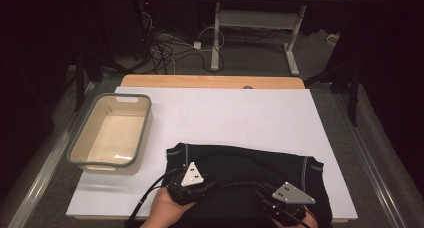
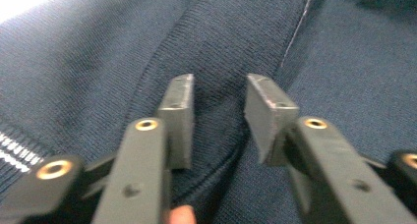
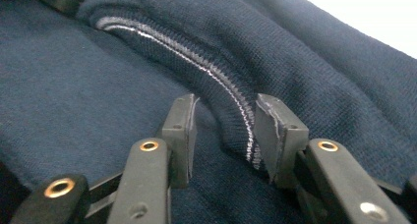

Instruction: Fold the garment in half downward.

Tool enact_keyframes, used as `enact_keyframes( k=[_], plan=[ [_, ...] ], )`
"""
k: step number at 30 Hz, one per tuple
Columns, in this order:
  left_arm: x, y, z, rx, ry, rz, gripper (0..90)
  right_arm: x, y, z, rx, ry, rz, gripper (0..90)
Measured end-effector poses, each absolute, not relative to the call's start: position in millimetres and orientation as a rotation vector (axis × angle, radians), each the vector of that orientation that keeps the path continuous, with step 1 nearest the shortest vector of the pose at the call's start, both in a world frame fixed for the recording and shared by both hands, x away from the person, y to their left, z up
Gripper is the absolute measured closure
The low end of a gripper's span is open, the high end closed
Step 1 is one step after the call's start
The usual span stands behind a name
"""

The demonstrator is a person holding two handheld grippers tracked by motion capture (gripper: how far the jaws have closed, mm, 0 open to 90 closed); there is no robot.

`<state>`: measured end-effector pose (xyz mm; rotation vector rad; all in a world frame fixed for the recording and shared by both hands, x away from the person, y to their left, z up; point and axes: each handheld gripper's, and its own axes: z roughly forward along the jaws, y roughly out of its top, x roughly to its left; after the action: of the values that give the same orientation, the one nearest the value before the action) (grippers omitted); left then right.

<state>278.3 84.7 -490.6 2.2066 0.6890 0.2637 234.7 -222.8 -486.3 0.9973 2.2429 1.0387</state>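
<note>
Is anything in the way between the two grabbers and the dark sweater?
Nothing visible. The left gripper hangs right over a fold of the dark sweater, jaws apart. The right gripper straddles its ribbed edge, jaws apart too.

black jaws, brass screws, grey plates (image 1: 192, 175)

Dark navy knit garment (image 1: 240, 175) with white-striped trim, lying folded on table

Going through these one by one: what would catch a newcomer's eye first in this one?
The dark navy garment spread across the near half of the white table sheet, with both grippers on it. The right gripper straddles a ribbed edge with a pale stripe, jaws apart; the left gripper hovers open over plain knit. At the table's left stands an empty beige tub with a grey rim.
</note>
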Motion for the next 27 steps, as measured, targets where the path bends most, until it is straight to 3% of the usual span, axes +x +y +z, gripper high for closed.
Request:
enact_keyframes(
  k=[3, 7, 12, 19, 23, 27],
  plan=[
    [275, 81, -491, 2.235, 0.65, 0.29, 76.4, 236, -224, -487, 0.997, 2.229, 0.996, 78.1],
    [272, 82, -491, 2.224, 0.647, 0.322, 85.4, 239, -226, -490, 0.993, 2.228, 1.033, 89.2],
    [265, 89, -483, 2.149, 0.631, 0.293, 85.6, 233, -230, -481, 0.965, 2.243, 1.067, 89.9],
    [235, 106, -458, 2.067, 0.563, 0.255, 85.6, 195, -242, -454, 0.875, 2.197, 1.201, 89.9],
    [225, 112, -462, 2.086, 0.565, 0.215, 85.1, 178, -248, -453, 0.864, 2.201, 1.252, 89.2],
    [223, 130, -473, 2.061, 0.655, 0.22, 64.8, 177, -253, -463, 0.915, 2.225, 1.239, 72.7]
  ],
)
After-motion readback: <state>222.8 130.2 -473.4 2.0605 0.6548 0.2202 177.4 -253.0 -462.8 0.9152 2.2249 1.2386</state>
